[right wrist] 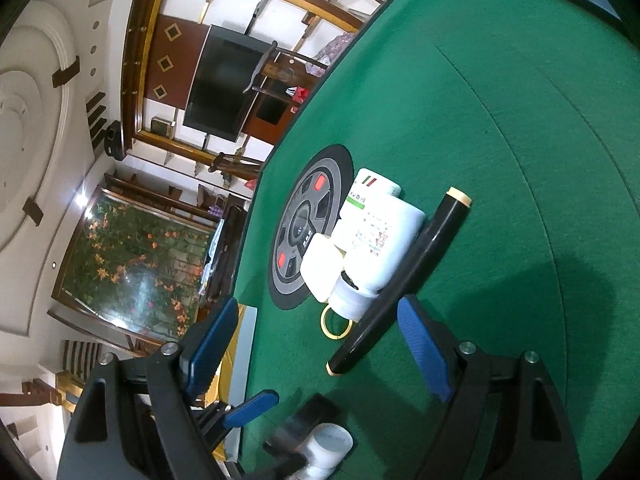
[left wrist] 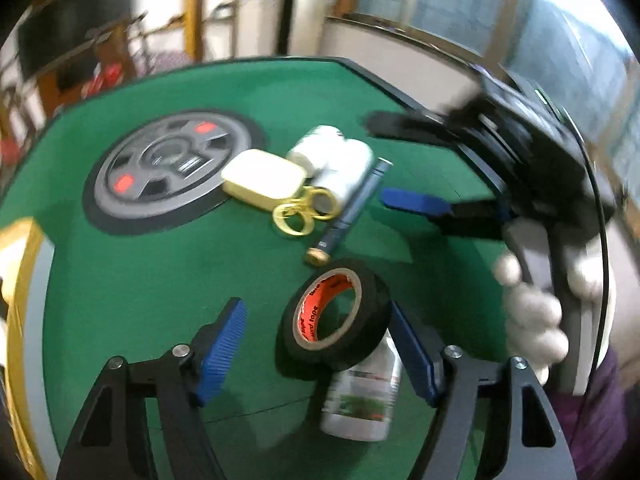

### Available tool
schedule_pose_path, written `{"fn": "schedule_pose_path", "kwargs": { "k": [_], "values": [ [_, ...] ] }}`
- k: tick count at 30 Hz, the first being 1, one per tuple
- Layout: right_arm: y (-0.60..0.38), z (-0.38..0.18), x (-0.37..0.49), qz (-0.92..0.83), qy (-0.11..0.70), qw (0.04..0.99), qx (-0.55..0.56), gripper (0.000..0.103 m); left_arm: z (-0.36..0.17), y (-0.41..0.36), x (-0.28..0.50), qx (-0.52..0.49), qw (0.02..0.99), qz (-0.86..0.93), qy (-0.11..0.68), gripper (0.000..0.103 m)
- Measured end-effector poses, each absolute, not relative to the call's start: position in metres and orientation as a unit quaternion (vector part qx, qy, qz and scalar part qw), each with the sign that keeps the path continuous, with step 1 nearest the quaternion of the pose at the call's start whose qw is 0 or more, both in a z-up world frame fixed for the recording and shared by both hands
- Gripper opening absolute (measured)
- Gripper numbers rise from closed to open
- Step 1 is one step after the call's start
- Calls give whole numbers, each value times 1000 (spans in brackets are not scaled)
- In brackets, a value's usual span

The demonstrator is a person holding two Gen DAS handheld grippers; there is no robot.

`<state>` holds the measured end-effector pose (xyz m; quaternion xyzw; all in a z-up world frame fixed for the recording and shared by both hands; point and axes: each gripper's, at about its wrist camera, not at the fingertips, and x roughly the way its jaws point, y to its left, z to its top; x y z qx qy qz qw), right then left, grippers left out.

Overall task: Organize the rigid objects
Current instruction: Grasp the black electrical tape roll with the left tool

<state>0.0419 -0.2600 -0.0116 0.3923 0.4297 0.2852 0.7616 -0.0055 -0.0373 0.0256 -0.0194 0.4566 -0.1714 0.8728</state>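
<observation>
On the green table (left wrist: pixel 132 280) lies a cluster: a cream case (left wrist: pixel 262 178), two white bottles (left wrist: pixel 340 168), gold-handled scissors (left wrist: pixel 296 214) and a dark pen (left wrist: pixel 352 212). A black tape roll (left wrist: pixel 336 316) leans on a white labelled bottle (left wrist: pixel 360 396) between the open fingers of my left gripper (left wrist: pixel 320 352), touching neither pad clearly. My right gripper (left wrist: pixel 404 168) hovers open and empty at the right. In the right wrist view my right gripper (right wrist: pixel 320 344) is open above the pen (right wrist: pixel 400 280), white bottles (right wrist: pixel 376 232), case (right wrist: pixel 320 268) and scissors (right wrist: pixel 336 326).
A grey and black wheel print (left wrist: pixel 168 168) marks the table behind the cluster. The table's black edge (left wrist: pixel 400 92) runs at the back right. A gloved hand (left wrist: pixel 532 312) holds the right gripper. A television and shelves stand beyond the table (right wrist: pixel 224 80).
</observation>
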Motion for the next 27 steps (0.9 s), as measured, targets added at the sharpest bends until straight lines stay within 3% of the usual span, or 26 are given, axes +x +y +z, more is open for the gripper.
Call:
{"fn": "schedule_pose_path", "kwargs": {
  "k": [6, 20, 27],
  "values": [
    [-260, -12, 41, 282, 432, 765, 386, 81, 26, 7, 2, -90, 872, -138, 462, 78],
    [-254, -11, 41, 274, 437, 773, 368, 81, 13, 58, 0, -95, 866, -82, 484, 78],
    [-247, -9, 44, 267, 443, 781, 350, 81, 17, 47, 3, -56, 875, -85, 473, 79]
  ]
}}
